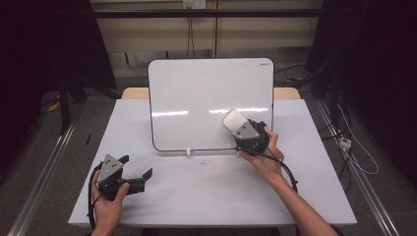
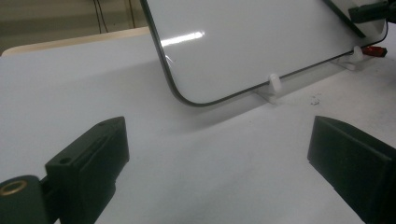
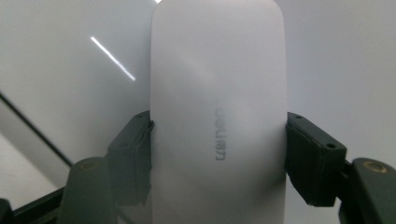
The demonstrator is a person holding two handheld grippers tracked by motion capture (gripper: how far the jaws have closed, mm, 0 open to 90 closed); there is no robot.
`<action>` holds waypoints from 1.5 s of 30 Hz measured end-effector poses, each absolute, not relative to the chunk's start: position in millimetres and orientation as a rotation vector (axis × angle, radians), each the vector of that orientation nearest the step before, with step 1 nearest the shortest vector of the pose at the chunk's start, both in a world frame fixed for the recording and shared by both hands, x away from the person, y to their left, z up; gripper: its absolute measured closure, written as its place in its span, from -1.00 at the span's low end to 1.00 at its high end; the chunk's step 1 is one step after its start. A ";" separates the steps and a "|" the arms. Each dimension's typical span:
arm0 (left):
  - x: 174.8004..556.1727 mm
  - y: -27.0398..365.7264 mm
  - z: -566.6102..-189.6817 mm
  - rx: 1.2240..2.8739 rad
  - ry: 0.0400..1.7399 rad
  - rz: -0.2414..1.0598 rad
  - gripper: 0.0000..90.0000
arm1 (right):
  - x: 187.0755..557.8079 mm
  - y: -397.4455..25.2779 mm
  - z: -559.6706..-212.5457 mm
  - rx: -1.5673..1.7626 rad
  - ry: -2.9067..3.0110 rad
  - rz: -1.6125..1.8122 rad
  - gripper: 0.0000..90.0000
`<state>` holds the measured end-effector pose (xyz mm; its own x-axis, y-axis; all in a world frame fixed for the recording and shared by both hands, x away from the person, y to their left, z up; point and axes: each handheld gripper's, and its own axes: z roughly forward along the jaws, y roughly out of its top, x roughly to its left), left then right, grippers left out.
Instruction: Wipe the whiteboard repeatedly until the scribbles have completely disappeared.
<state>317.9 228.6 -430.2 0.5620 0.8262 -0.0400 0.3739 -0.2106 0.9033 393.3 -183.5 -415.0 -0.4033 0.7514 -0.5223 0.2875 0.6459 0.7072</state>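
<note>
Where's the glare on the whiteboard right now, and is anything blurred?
High view: two bright streaks cross the propped white whiteboard at mid-height, beside the white rounded eraser in the right gripper. Left gripper view: one streak near the board's curved corner; the left gripper looks soft. Right gripper view: eraser close and slightly blurred.

The high view is looking forward and down from above the person's side, taking in the whole white tabletop (image 1: 211, 196) and the upright white glossy whiteboard (image 1: 196, 93). The left gripper view is sitting low over the tabletop, facing the board's lower corner (image 2: 187, 95). The right gripper view is pressing close against the board, sharing its surface (image 3: 56, 56) with both others.
</note>
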 end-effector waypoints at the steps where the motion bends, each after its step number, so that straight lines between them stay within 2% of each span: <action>1: 317.9 228.4 -430.2 1.807 0.987 0.573 -0.88 | 394.9 -188.0 -413.1 0.832 1.968 0.666 -0.29; 13: 319.0 228.0 -431.3 1.815 0.990 0.570 -0.88 | 416.0 -237.5 -385.9 1.011 1.850 0.699 -0.29; 28: 319.0 227.3 -431.1 1.828 0.985 0.570 -0.88 | 398.5 -203.5 -405.1 0.930 1.968 0.705 -0.29; 45: 319.9 230.9 -432.5 1.814 0.997 0.560 -0.88 | 393.7 -216.5 -395.3 0.998 1.965 0.879 -0.29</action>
